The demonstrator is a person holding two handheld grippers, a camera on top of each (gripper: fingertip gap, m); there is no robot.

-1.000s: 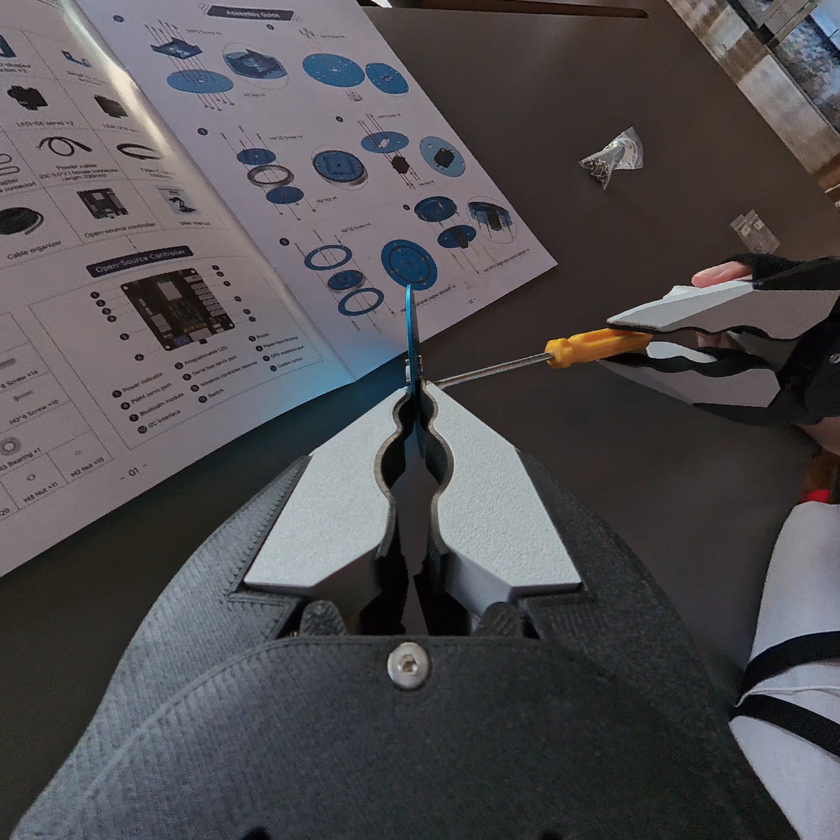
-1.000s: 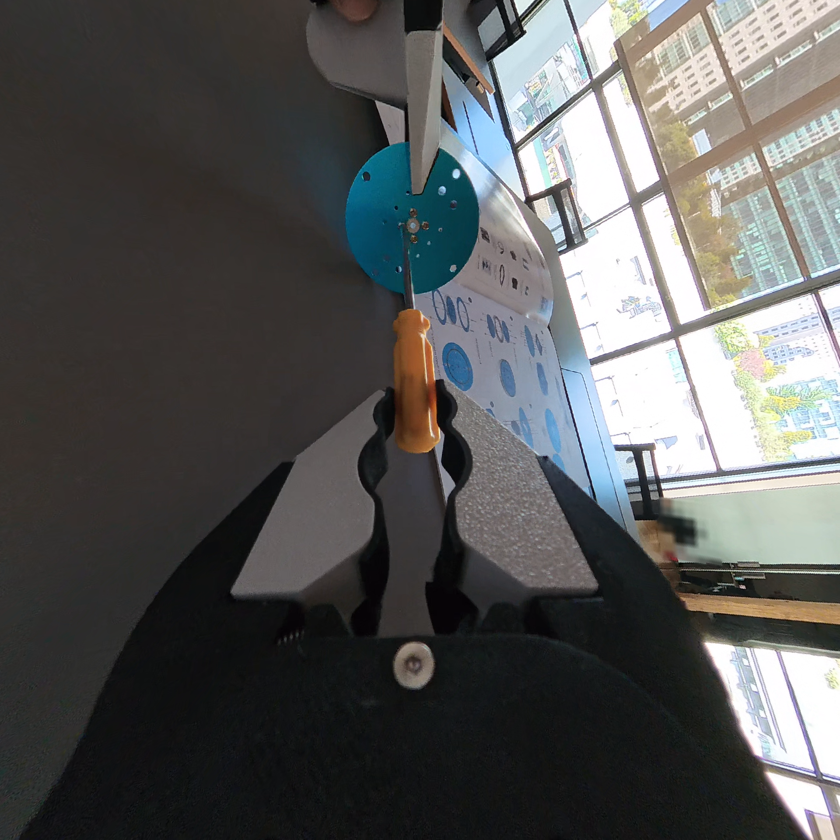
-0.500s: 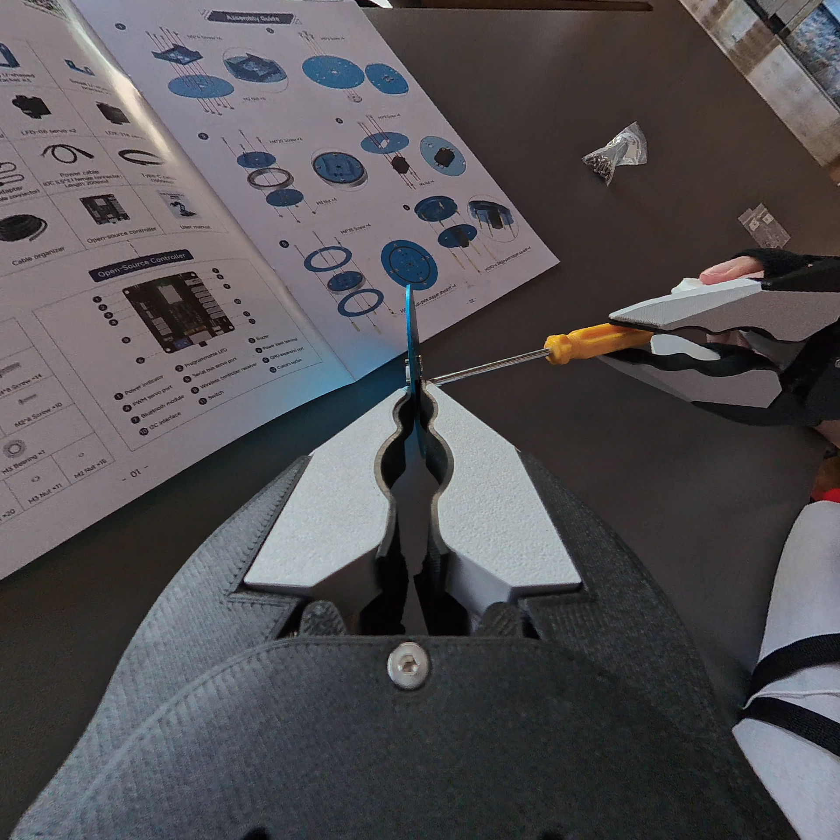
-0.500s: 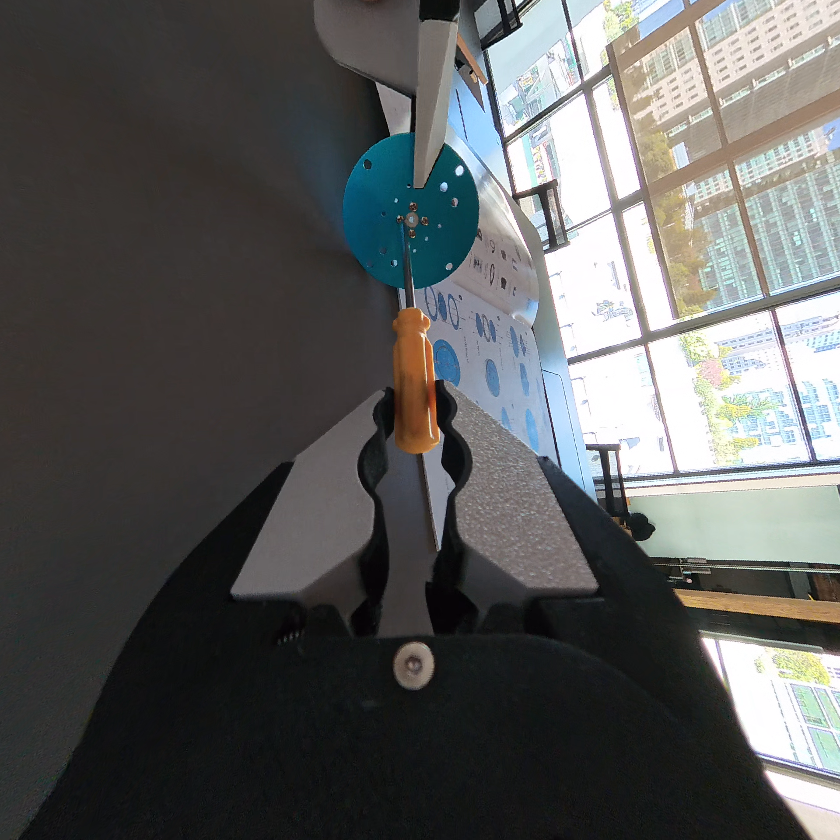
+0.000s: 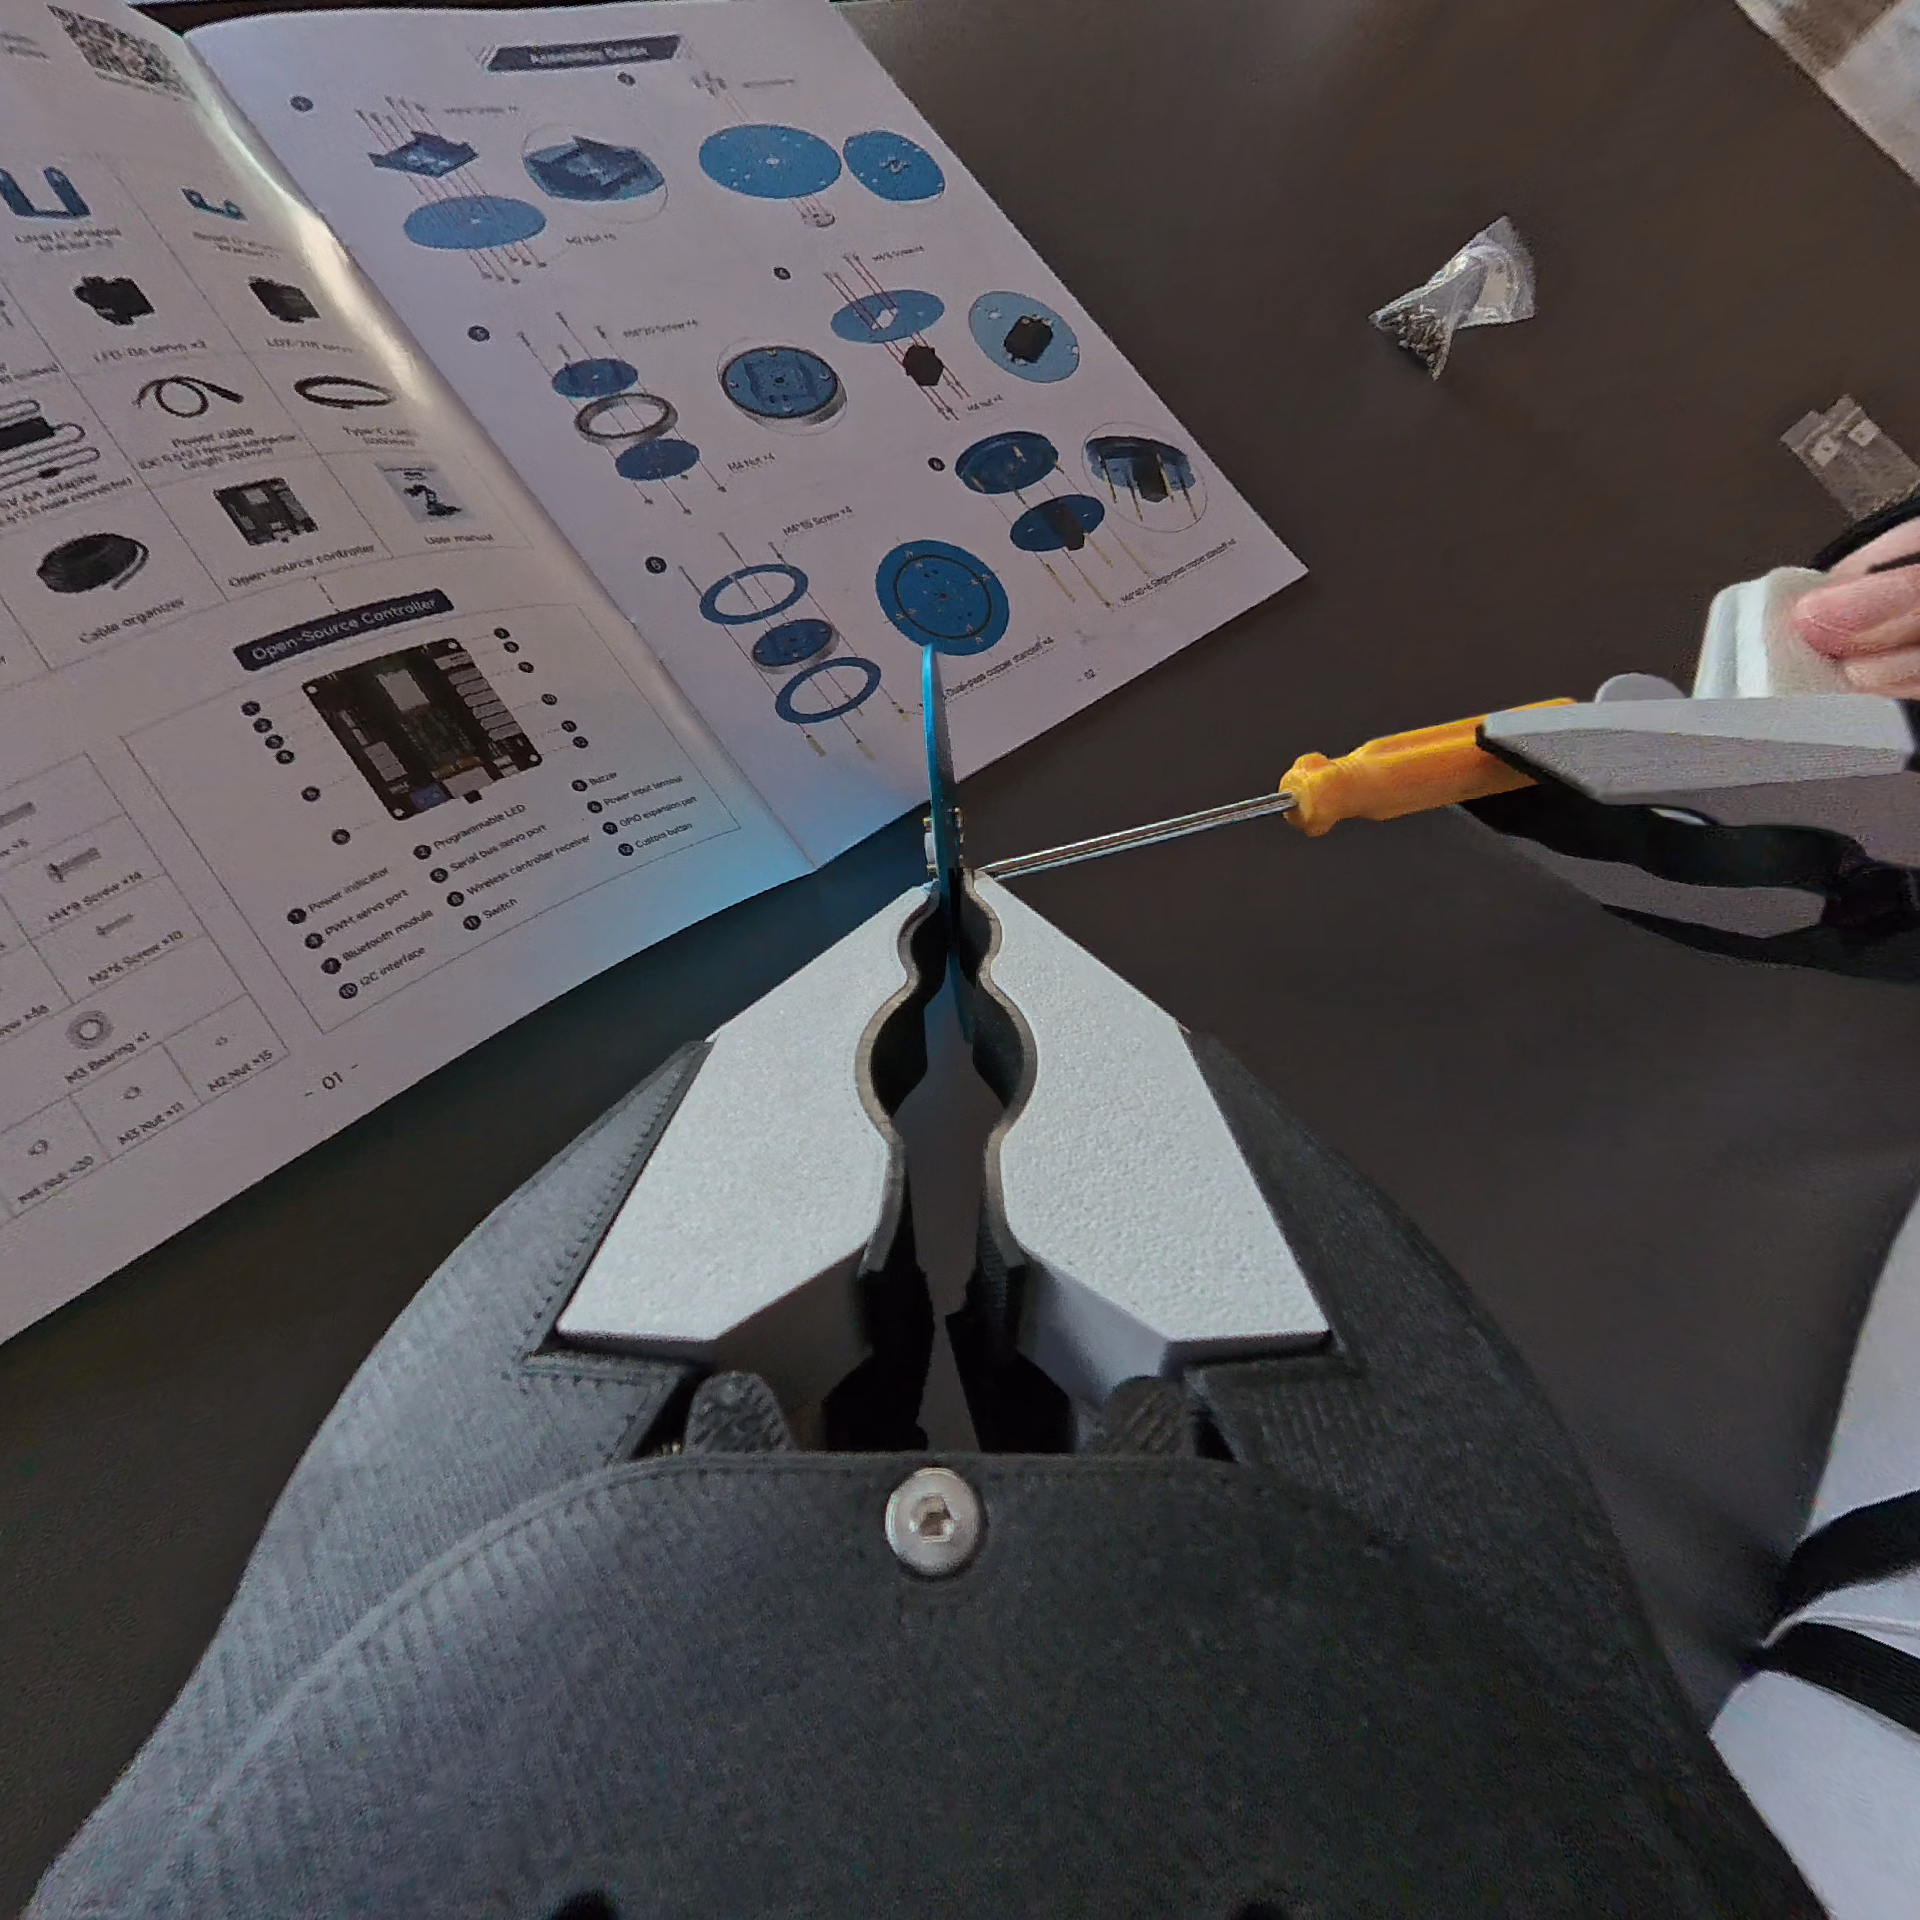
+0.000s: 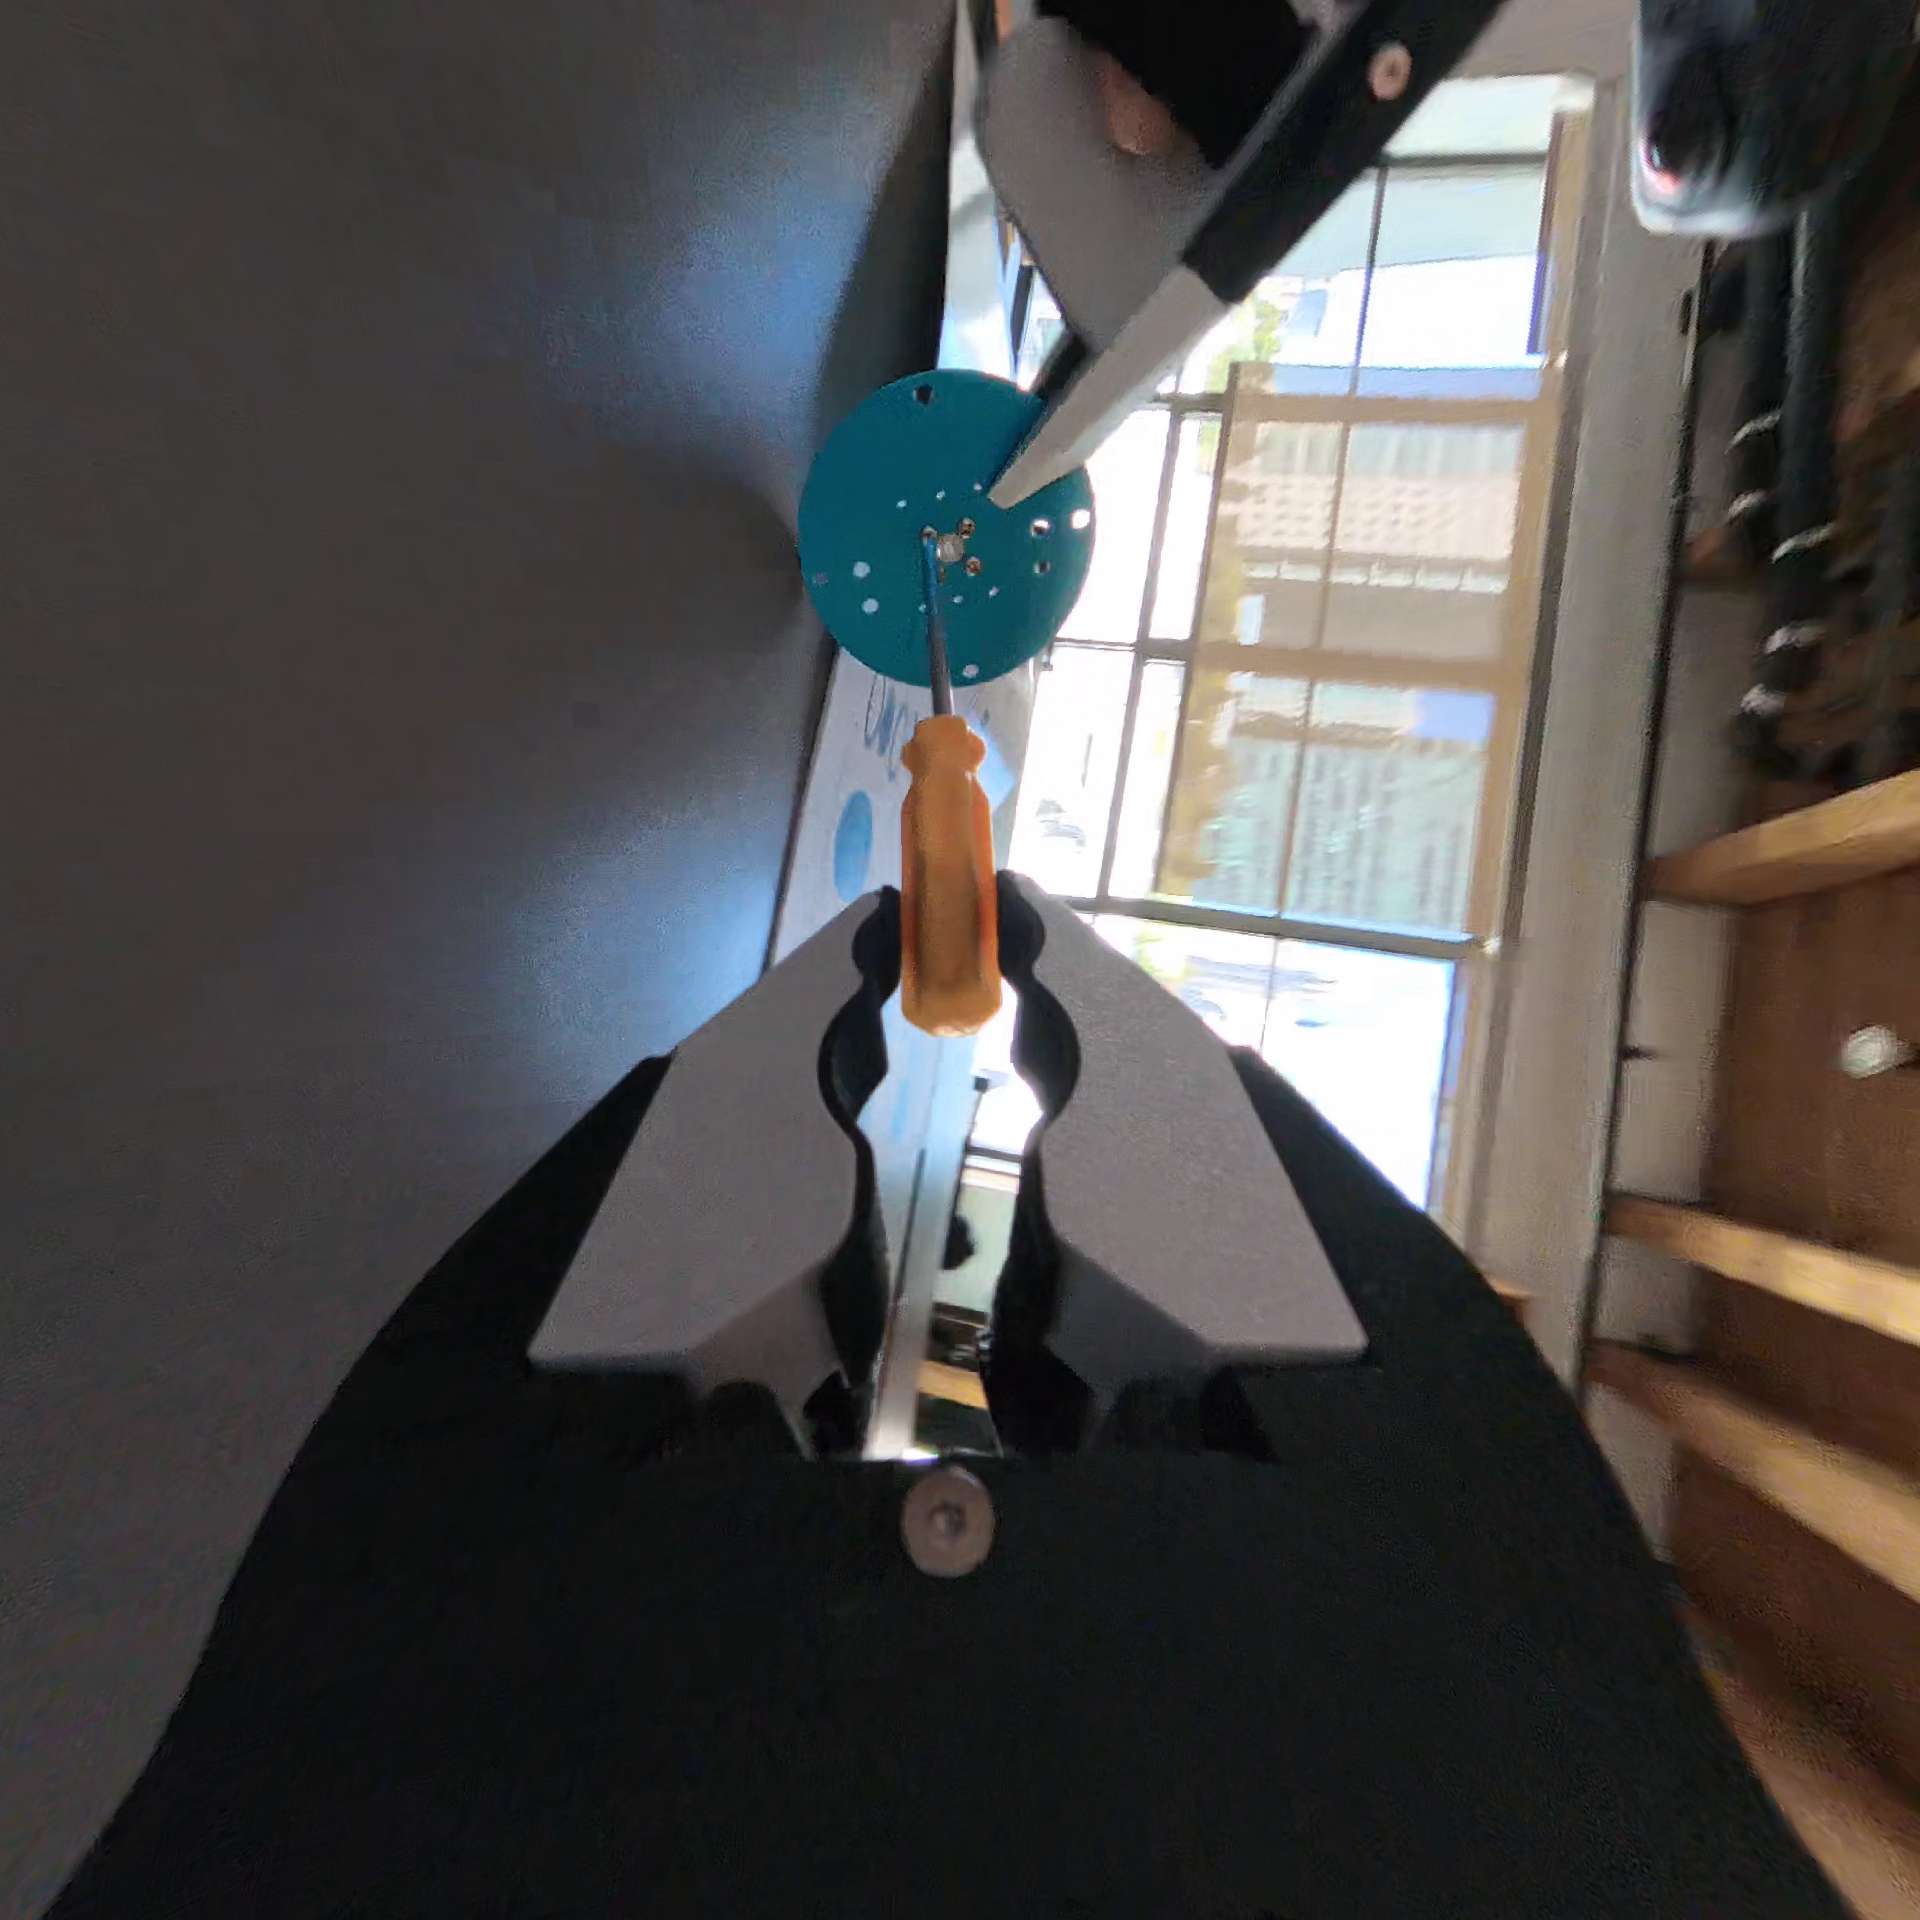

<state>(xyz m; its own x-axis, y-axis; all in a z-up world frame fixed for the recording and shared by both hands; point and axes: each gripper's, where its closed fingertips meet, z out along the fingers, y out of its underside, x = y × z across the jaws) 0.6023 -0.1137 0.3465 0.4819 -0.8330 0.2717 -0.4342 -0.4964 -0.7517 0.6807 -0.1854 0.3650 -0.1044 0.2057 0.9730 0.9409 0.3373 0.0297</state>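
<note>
My left gripper [image 5: 948,894] is shut on a thin blue round disc [image 5: 940,769] and holds it edge-on and upright above the dark table. In the right wrist view the disc [image 6: 883,551] shows face-on with several small holes, gripped by the left gripper's fingers [image 6: 1101,416]. My right gripper [image 6: 948,914] is shut on the orange handle of a small screwdriver [image 6: 943,883]. Its metal shaft [image 5: 1132,833] reaches to the disc's centre, where its tip meets a small screw [image 6: 948,542]. The right gripper [image 5: 1496,748] comes in from the right in the left wrist view.
An open printed booklet [image 5: 436,499] with diagrams lies on the dark table [image 5: 1455,1143] to the left. A small clear bag of screws [image 5: 1460,296] and another clear packet [image 5: 1844,452] lie at the far right. Windows [image 6: 1340,644] and wooden shelves [image 6: 1787,1195] stand behind. About 12 centimeters separates my left fingertips from my right.
The right gripper has rolled with the screwdriver, so its view has rotated strongly; the screwdriver tip stays at the disc's centre. The left gripper holds the disc about still.
</note>
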